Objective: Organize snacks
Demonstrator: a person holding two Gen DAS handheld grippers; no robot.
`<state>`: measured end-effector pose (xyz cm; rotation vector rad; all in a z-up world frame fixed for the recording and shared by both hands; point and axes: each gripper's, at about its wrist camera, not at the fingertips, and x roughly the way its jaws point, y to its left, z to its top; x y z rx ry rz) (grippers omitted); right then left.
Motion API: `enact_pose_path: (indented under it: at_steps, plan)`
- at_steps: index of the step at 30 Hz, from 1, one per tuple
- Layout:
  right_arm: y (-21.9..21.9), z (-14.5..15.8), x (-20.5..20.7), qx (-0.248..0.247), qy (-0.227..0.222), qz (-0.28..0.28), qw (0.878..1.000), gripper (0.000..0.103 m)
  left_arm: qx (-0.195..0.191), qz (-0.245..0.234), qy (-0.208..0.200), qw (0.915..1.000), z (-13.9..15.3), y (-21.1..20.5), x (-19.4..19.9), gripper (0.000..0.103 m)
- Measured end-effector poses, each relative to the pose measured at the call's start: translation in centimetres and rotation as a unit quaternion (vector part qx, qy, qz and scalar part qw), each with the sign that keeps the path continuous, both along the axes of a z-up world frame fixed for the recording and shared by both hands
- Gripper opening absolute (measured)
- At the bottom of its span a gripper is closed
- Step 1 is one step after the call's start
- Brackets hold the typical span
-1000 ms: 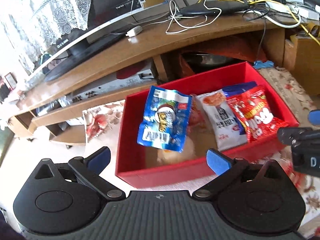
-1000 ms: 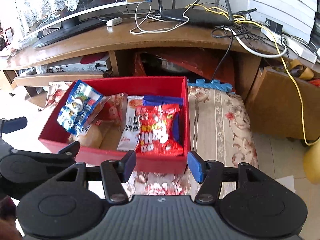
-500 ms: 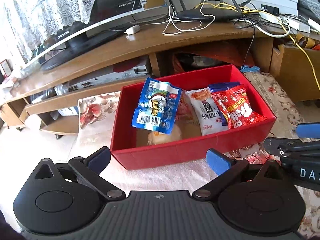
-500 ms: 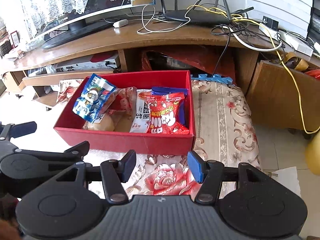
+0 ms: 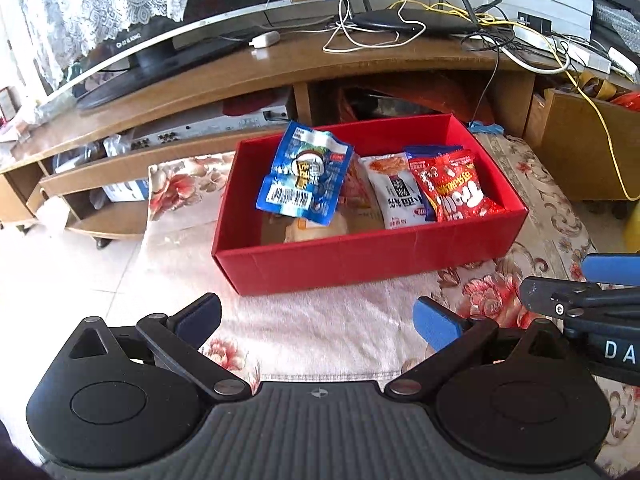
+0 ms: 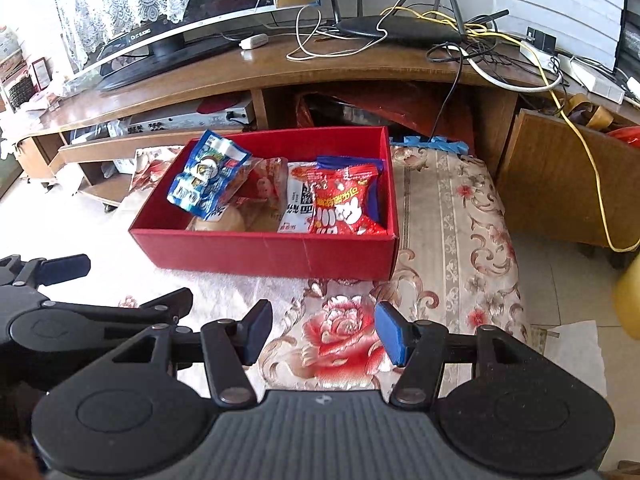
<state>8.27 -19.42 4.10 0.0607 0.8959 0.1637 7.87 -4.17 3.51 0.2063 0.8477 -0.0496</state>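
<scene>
A red box (image 5: 360, 256) (image 6: 272, 250) stands on a floral cloth and holds snack packs. A blue pack (image 5: 304, 176) (image 6: 206, 178) leans at its left end. A white pack (image 5: 396, 196) lies in the middle and a red pack (image 5: 452, 186) (image 6: 344, 204) at the right, over a dark blue pack. A pale round item (image 5: 316, 230) lies at the bottom. My left gripper (image 5: 316, 320) is open and empty, in front of the box. My right gripper (image 6: 324, 334) is open and empty, in front of the box's right end.
A wooden TV stand (image 5: 280, 68) with a monitor (image 5: 208, 12), a router (image 5: 408, 20) and loose cables runs behind the box. A wooden cabinet (image 6: 560, 184) stands at the right. The floral cloth (image 6: 448, 216) extends to the right of the box.
Both grippers have drawn back from the box, which now looks smaller and farther. Both stay open and empty. The snacks have not moved.
</scene>
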Motion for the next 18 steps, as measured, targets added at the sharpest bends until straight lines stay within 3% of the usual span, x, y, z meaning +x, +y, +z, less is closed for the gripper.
enact_pose_path:
  at_steps: [18]
  plan:
    - [0.8, -0.8, -3.4, -0.009, 0.016, 0.013, 1.0, 0.054, 0.001, 0.003, 0.016, 0.9999, -1.1, 0.7, -3.2, 0.103]
